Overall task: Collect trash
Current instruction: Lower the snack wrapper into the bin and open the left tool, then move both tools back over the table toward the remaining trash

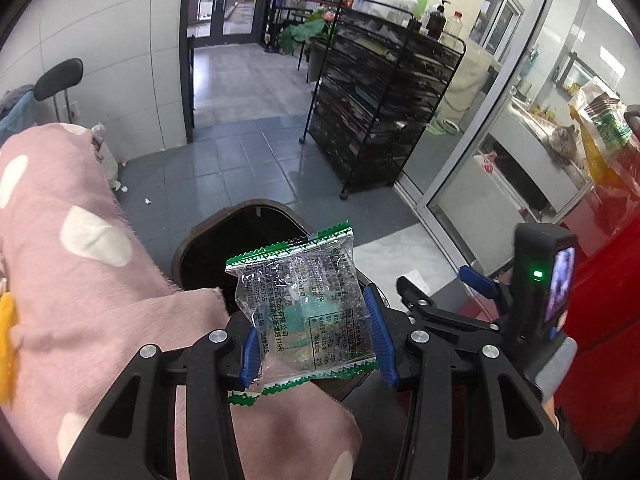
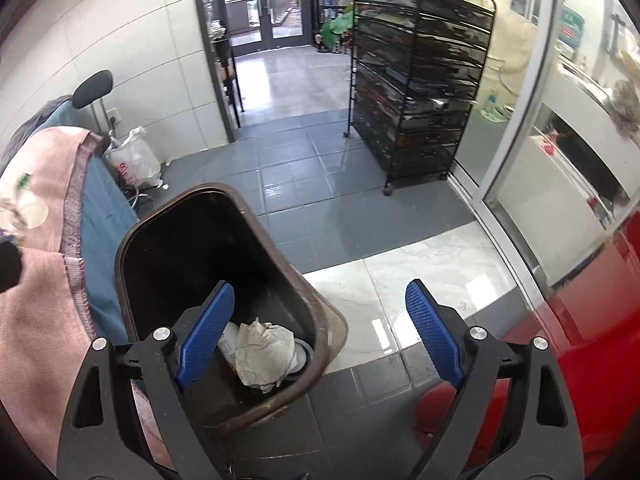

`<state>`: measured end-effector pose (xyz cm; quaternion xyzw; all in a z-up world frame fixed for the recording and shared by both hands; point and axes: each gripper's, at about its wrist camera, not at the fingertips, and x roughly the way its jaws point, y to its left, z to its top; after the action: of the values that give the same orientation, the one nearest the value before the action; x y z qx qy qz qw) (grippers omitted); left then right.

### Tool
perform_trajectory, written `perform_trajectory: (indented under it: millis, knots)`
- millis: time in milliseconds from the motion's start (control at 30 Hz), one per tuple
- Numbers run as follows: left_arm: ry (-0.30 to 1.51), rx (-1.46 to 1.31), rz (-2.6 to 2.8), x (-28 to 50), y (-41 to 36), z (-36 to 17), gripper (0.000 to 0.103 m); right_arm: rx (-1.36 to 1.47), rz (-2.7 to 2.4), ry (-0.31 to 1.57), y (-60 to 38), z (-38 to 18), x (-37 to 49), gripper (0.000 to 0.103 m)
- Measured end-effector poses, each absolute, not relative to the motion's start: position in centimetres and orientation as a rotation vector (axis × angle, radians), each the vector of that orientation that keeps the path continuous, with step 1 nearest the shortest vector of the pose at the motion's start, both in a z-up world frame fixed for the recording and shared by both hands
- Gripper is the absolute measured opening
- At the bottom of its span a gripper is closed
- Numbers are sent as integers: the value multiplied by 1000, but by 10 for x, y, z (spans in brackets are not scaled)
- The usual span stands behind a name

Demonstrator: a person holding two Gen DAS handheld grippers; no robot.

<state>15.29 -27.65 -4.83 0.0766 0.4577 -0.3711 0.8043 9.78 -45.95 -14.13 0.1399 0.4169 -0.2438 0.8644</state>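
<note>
Above bin (image 1: 208, 240): left tongs (image 1: 314, 340) clamp wrapper (image 1: 304, 308), printed "119".

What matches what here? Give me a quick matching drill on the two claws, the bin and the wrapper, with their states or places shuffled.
Column 1:
1. left claw
2. right claw
3. brown bin
4. crumpled paper

Column 2:
A. lying at the bottom of the bin
B. open, holding nothing
C. standing on the floor beside the pink blanket
D. gripping the clear wrapper with green edges

Pairs: 1-D, 2-B, 3-C, 4-A
</note>
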Motion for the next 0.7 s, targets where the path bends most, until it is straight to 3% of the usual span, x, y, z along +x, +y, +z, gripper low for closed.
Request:
perform_trajectory:
  millis: [267,367,433,700]
  knots:
    - [1024,224,-785,156,-303,-68,45,316,-532,868,-472,-138,86,87]
    - [1037,236,-768,159,-308,-72,56,320,-535,861,-474,-136,84,87]
    - [1042,229,-765,160,-308,-72,72,324,-537,858,-476,-135,84,87]
    - [981,232,-769,151,-297,-62,89,334,-516,864,-474,-133,81,88]
